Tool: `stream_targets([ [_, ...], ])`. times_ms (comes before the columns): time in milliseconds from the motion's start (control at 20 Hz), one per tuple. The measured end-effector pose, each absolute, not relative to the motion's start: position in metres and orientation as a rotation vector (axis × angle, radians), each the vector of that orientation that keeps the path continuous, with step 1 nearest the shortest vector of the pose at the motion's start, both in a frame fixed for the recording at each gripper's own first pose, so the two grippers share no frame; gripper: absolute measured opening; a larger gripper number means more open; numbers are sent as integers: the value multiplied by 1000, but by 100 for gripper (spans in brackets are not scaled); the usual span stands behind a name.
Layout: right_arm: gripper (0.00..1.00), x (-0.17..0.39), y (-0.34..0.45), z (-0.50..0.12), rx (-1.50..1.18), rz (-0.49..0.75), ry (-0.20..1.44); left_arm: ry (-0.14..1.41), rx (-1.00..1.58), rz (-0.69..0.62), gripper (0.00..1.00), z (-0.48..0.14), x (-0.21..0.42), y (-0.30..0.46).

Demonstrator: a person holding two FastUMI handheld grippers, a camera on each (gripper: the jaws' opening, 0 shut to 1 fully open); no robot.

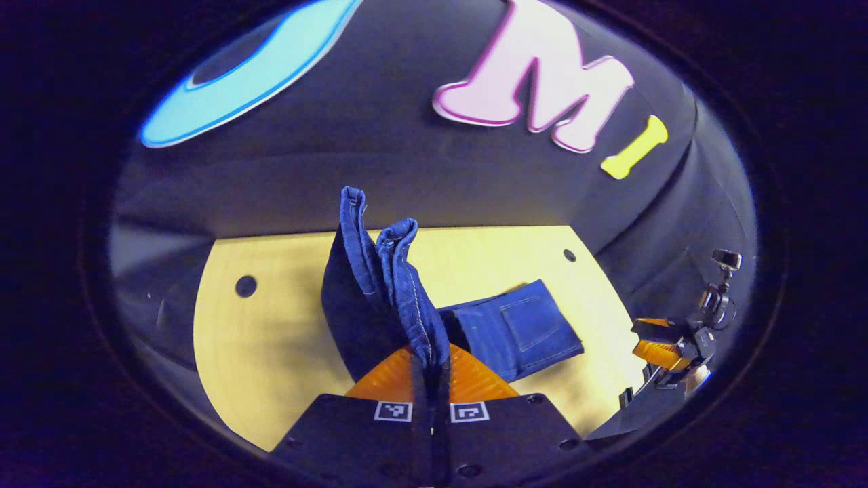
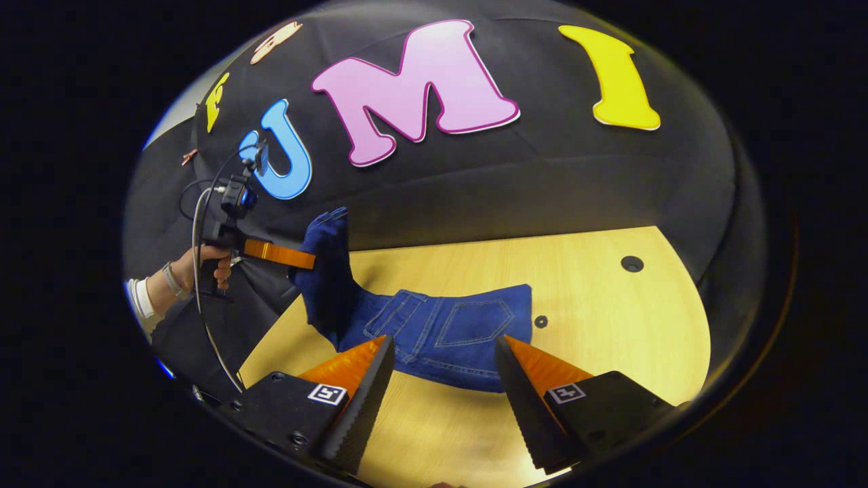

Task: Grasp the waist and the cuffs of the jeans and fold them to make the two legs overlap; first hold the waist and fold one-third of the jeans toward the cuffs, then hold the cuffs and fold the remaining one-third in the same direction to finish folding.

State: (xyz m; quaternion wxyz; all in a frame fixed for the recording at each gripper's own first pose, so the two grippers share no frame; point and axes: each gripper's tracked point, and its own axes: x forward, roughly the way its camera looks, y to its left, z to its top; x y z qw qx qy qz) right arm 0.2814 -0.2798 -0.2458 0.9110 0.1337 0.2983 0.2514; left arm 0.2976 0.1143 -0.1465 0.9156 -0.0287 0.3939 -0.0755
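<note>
Booth: black cloth wall behind, light wooden table (image 2: pixel 597 298) with small round holes.
Jeans: dark denim jeans (image 2: pixel 441 335) on the table, waist end with back pocket (image 2: pixel 475 322) lying flat at 6 o'clock of the right gripper view; cuffs (image 1: pixel 380 237) lifted off the table, standing up at 12 o'clock from the left gripper's fingers in the left gripper view.
Left gripper: left gripper (image 1: pixel 430 369) clenched on the cuffs, both fingers pressed on the denim, fabric pinched in a narrow slot; held by a hand (image 2: pixel 203 268) at 9 o'clock of the right gripper view.
Right gripper: right gripper (image 2: pixel 444 379) released, jaws wide apart, hovering just over the near edge of the folded waist part, touching nothing; also seen at 3 o'clock of the left gripper view.
Step (judged): last third, cuffs carried over the flat part.
How to do it well: keep the pinch firm, carry cuffs across in the same direction as the waist fold, lower so edges line up with the folded stack; right gripper could pin the flat part so it doesn't drag.
Risk: the two layers splaying at the cuffs, one layer slipping free, giving a crooked fold.
</note>
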Motion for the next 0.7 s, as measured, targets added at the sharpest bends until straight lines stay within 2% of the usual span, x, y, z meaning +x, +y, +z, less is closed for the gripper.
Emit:
stream_targets([
  [100,91,284,-297,-241,270,505,601,841,-50,-213,6,-164,308,63],
  [150,91,285,-306,-240,265,497,596,866,-37,-232,2,-178,311,40],
  [250,92,286,-320,-240,259,490,587,925,49,-245,6,-217,315,11],
  [500,92,278,-345,-257,205,506,611,1091,186,-180,10,-316,308,-10],
  [600,91,272,-350,-260,207,514,617,1134,190,-134,24,-347,300,-13],
  [700,92,267,-358,-260,196,510,612,1115,175,-116,42,-353,300,-23],
])
